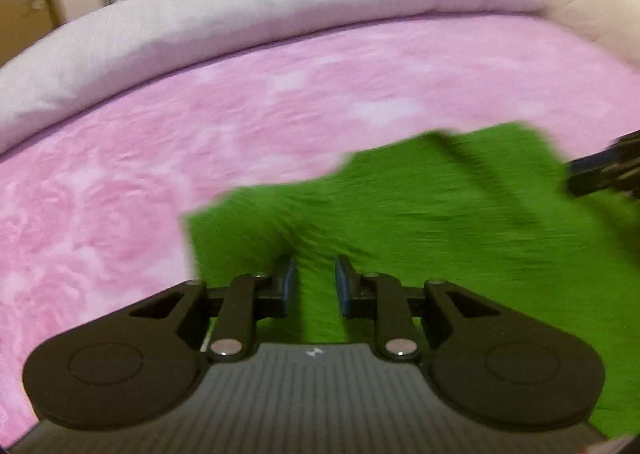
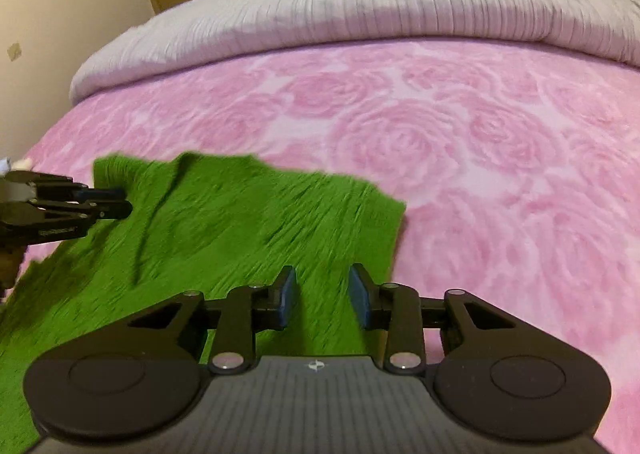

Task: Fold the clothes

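A green cloth (image 2: 224, 230) lies on a bed covered by a pink rose-patterned blanket (image 2: 460, 142), with a pale lilac quilt (image 2: 360, 2) bunched along the far side. The cloth is blurred in both views, so its folds are hard to read; one dark crease runs through it.

In the left wrist view the left gripper (image 1: 315, 285) sits over the cloth's near part, at about 6 o'clock. Its jaws stand a moderate gap apart, blue pads facing each other, with green cloth showing between them; nothing is clamped as far as can be seen. The cloth (image 1: 420, 214) spreads from the centre toward 4 o'clock, and the right gripper (image 1: 604, 170) enters at 3 o'clock by the cloth's far edge.

In the right wrist view the right gripper (image 2: 323, 300) hovers over the cloth's right part near its edge, jaws parted a little wider, holding nothing. The left gripper (image 2: 108, 202) reaches in at 9 o'clock, its tips at the cloth's far left corner; whether they touch it I cannot tell.
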`<state>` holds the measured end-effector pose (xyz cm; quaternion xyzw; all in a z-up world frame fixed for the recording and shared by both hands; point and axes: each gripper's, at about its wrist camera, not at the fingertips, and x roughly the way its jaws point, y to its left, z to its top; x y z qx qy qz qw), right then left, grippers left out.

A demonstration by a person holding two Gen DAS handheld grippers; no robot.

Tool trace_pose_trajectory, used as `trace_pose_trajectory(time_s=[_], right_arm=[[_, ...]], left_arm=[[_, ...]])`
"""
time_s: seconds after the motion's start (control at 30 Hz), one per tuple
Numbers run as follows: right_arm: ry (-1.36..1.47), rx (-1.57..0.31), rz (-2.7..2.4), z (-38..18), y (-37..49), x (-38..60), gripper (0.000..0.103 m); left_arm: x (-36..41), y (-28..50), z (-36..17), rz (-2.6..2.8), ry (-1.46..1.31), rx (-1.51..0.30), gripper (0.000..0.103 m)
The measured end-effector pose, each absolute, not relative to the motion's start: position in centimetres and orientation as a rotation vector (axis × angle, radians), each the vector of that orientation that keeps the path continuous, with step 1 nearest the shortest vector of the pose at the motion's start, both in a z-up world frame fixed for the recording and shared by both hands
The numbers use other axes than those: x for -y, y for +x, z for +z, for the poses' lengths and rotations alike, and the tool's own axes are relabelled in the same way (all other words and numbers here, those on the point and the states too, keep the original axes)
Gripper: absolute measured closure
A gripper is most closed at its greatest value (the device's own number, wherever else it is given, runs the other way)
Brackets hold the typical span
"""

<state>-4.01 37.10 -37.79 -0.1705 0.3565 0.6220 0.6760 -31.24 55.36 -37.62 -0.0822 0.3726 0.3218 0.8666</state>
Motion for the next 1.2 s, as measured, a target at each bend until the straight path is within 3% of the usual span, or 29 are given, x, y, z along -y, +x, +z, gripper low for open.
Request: trace_pose_trajectory(time_s=[0.07,0.17,0.37,0.5,0.77,0.93,1.0,1.07,1.2], right_arm=[[-0.362,-0.778,1.393,-38.1,-3.0,-38.3,0.074],[-0.306,-0.787,1.379,-38.6,-1.5,-40.0,0.073],[-0.229,-0.781,1.32,-36.4,-1.2,-37.9,0.067],[-0.318,-0.76,1.267,-36.0,-5.6,-32.0,0.065],[-0.501,-0.72,1.147,-35.8,-15.0,-19.8,0.058],[-0.46,-0.79,1.015,-34.3,-18.2,-12.4,0.057],[-0.396,-0.806,1.034,-33.2,-19.4,-10.2,0.057],[-0.39,-0.829,1.055,-32.9,-20.9,-8.9,0.057],[-0.399,-0.908,1.041,-33.9,-23.5,-6.4,0.055]], left_arm=[[-57.0,-31.3,-38.1,0.69,-0.171,-0.758,0.083],[-58.2,-30.7,-37.6,0.725,-0.159,-0.762,0.093],[-58.4,-30.5,-35.7,0.805,-0.094,-0.78,0.091],[-52.6,-34.2,-33.5,0.73,-0.126,-0.805,0.077],[-38.6,-45.1,-36.1,0.855,-0.297,-0.817,0.076],[-32.4,-49.7,-33.9,0.927,-0.338,-0.798,0.076],[-30.2,-50.8,-32.9,0.927,-0.355,-0.799,0.073],[-28.1,-51.5,-32.6,0.904,-0.366,-0.818,0.062],[-24.0,-52.3,-34.0,0.93,-0.366,-0.894,0.062]])
